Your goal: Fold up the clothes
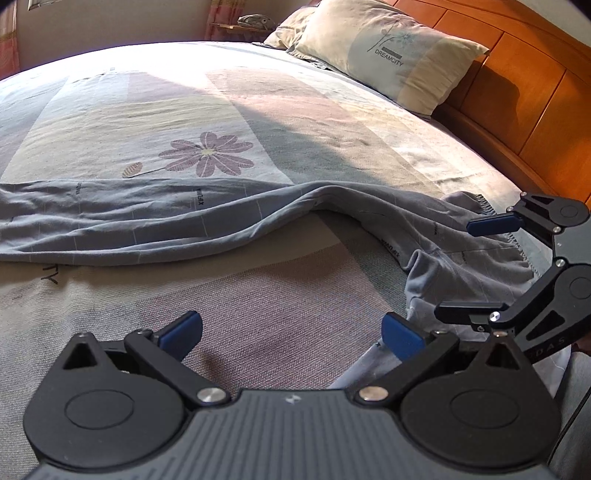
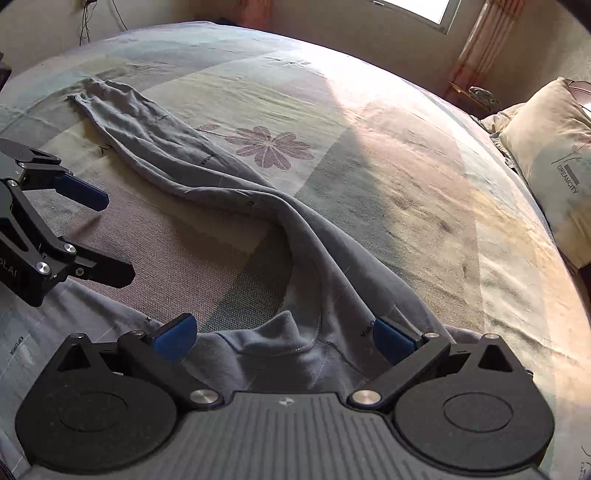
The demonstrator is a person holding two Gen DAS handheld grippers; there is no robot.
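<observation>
Grey trousers [image 1: 155, 225] lie crumpled on the bed, one leg stretched out to the left and the waist end bunched at the right [image 1: 461, 258]. My left gripper [image 1: 291, 330] is open low over the bedspread, with nothing between its fingers; its right finger [image 1: 400, 334] is at the cloth's edge. My right gripper [image 1: 476, 269] is open beside the bunched waist. In the right wrist view the trousers [image 2: 314, 240] run from the far left down to my open right gripper [image 2: 284, 338], which hovers over a ribbed hem. My left gripper [image 2: 107, 236] stands open at the left.
The bedspread [image 1: 207, 155], patterned with a purple flower, covers the whole bed. Pillows [image 1: 388, 55] lie against an orange wooden headboard [image 1: 517, 96] at the right. A window [image 2: 417, 7] and curtain are behind the bed's far side.
</observation>
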